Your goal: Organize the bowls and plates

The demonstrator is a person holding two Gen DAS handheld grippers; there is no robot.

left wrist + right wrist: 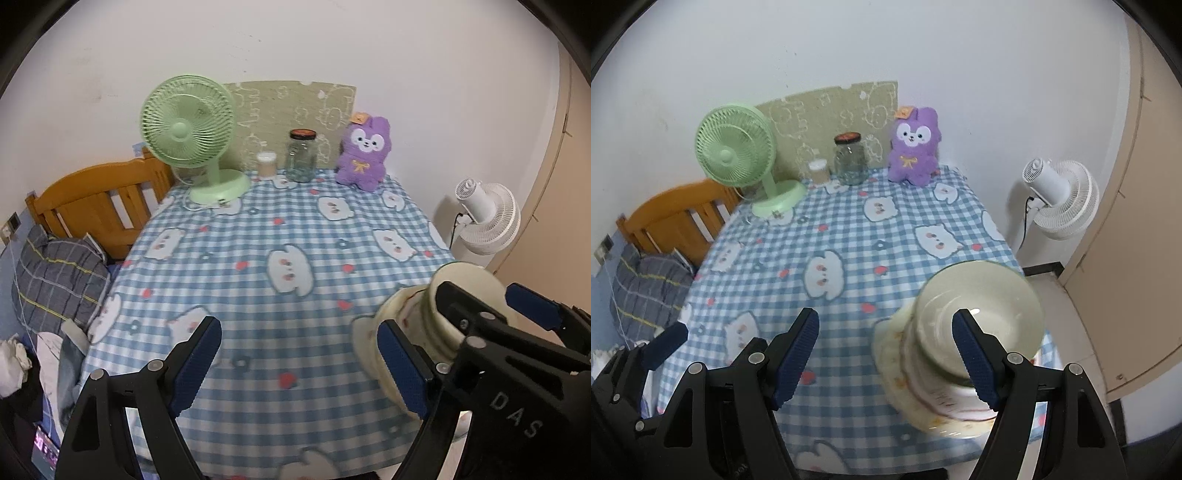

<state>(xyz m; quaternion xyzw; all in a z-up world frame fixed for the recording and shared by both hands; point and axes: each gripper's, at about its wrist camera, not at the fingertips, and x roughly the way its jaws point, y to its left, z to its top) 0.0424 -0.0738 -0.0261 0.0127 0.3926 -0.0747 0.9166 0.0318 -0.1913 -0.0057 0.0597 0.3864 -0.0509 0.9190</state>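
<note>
A stack of cream bowls and plates [960,354] stands near the table's front right edge, a pale bowl [990,306] on top, patterned plates [897,373] beneath. My right gripper [886,354] is open and empty, its right finger in front of the stack. My left gripper [295,365] is open and empty over the tablecloth to the left of the stack [424,321]. The right gripper [491,317] also shows in the left wrist view, beside the stack. The left gripper's finger [665,343] shows at the lower left of the right wrist view.
A blue checked tablecloth [258,229] covers the table. At the back stand a green fan [192,140], a small lidded cup [266,164], a glass jar [302,155] and a purple plush [364,155]. A wooden bed frame [92,206] is left, a white fan [484,221] right.
</note>
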